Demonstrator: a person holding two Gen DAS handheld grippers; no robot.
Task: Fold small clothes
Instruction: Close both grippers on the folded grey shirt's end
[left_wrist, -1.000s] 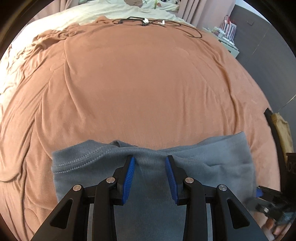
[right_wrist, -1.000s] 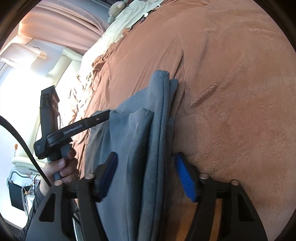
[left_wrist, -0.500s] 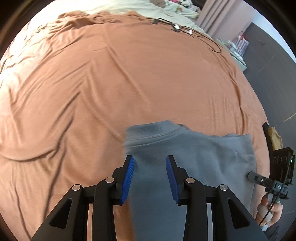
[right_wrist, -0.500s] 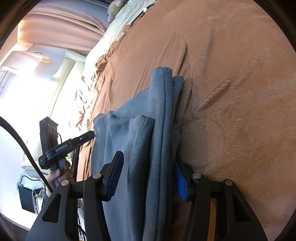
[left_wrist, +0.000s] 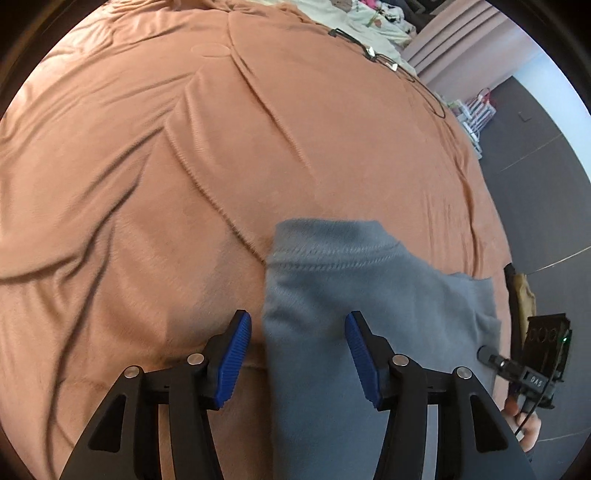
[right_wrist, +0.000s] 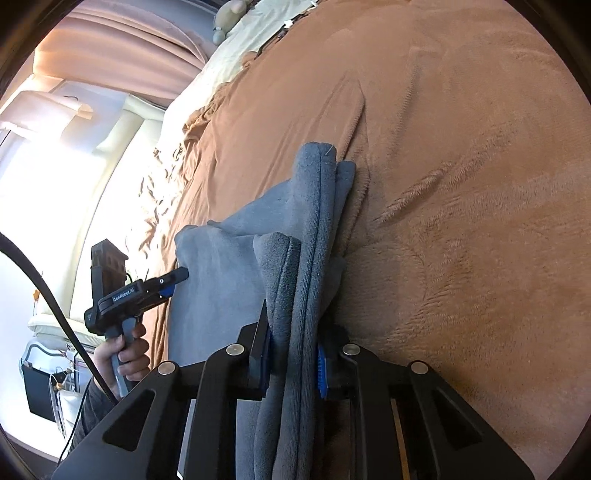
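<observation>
One grey fleece garment (left_wrist: 354, 332) lies folded on brown blanket (left_wrist: 184, 184) covering bed, stitched hem facing up in left wrist view. Right claw (right_wrist: 291, 362) closing, blue pads pinching bunched layered edge of garment between them. Left claw (left_wrist: 297, 354) opening, jaws apart, left pad over blanket, garment's side edge between pads, not pressed. In right wrist view, person's hand (right_wrist: 125, 354) grips left claw's handle beside garment. Black cable (left_wrist: 424, 92) lies far across blanket. Cream sheet (right_wrist: 236, 51) beyond.
</observation>
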